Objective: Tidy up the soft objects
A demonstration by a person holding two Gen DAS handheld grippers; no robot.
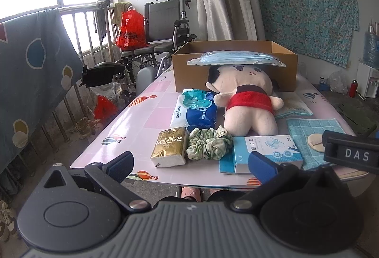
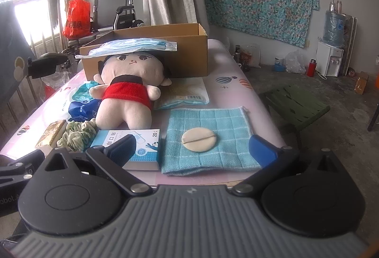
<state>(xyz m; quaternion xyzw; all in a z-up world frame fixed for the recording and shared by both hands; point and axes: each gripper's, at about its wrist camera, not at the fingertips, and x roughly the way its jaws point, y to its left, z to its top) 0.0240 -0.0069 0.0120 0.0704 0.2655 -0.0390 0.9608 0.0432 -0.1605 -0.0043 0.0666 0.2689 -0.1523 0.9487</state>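
Note:
A plush doll (image 1: pixel 246 101) (image 2: pixel 129 97) in a red top lies mid-table, head against a cardboard box (image 1: pixel 234 64) (image 2: pixel 184 54). A pack of blue face masks (image 1: pixel 236 59) (image 2: pixel 132 46) rests on its head. Nearby lie a blue-white tissue pack (image 1: pixel 194 108), a gold tissue pack (image 1: pixel 169 148), a green scrunchie (image 1: pixel 208 143) (image 2: pixel 78 133), a plaster box (image 1: pixel 260 153) (image 2: pixel 132 144), and a blue cloth (image 2: pixel 208 139) with a round powder puff (image 2: pixel 199 139) on it. My left gripper (image 1: pixel 191 163) is open and empty at the table's near edge. My right gripper (image 2: pixel 191 151) is open, empty, above the cloth's near edge.
A flat packet (image 2: pixel 184 94) lies right of the doll. A wheelchair (image 1: pixel 163 28) with a red bag (image 1: pixel 130 30) stands behind the pink table (image 1: pixel 142 116). A green stool (image 2: pixel 296 104) and a water dispenser (image 2: pixel 331 45) stand to the right. A bed rail with a blanket (image 1: pixel 30 68) is on the left.

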